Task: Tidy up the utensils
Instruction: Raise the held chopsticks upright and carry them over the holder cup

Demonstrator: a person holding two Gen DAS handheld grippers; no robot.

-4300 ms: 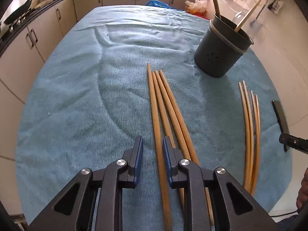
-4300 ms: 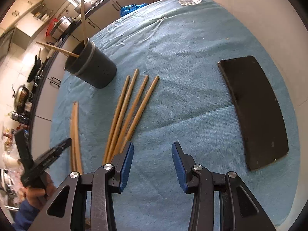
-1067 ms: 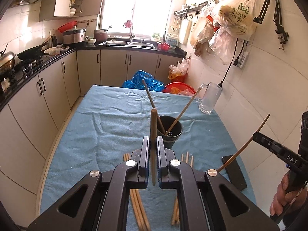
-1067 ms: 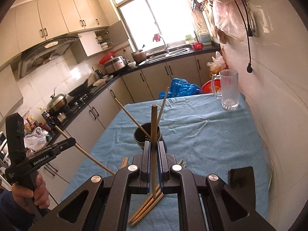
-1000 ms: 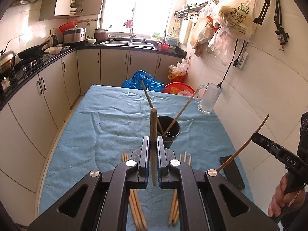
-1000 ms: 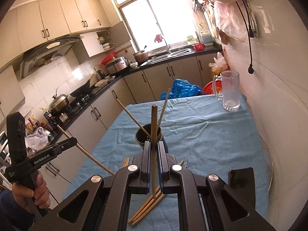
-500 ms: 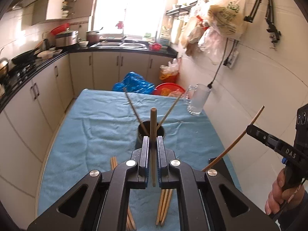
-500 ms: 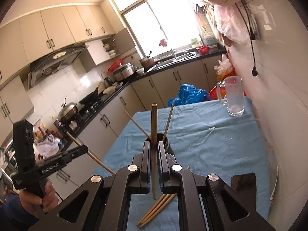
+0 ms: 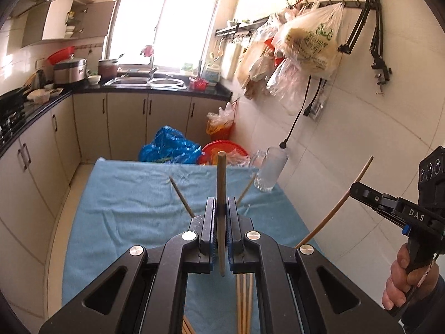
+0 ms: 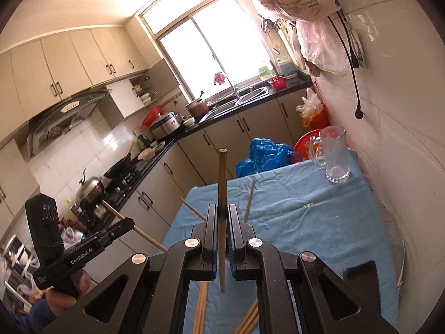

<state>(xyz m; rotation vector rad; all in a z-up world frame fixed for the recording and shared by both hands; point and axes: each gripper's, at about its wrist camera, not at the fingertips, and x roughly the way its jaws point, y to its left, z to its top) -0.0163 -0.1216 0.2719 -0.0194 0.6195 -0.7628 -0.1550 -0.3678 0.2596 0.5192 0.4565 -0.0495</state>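
Kitchen cabinets [image 9: 125, 122] line the background behind a table under a blue cloth [image 9: 133, 203]. Left gripper [image 9: 221, 214] is pinched on an upright chopstick [image 9: 221, 183]; right gripper [image 10: 221, 217] is pinched on another chopstick [image 10: 222, 178]. Loose chopsticks [image 9: 244, 300] lie on the cloth below. Beer mug [image 10: 333, 156] stands near the wall.
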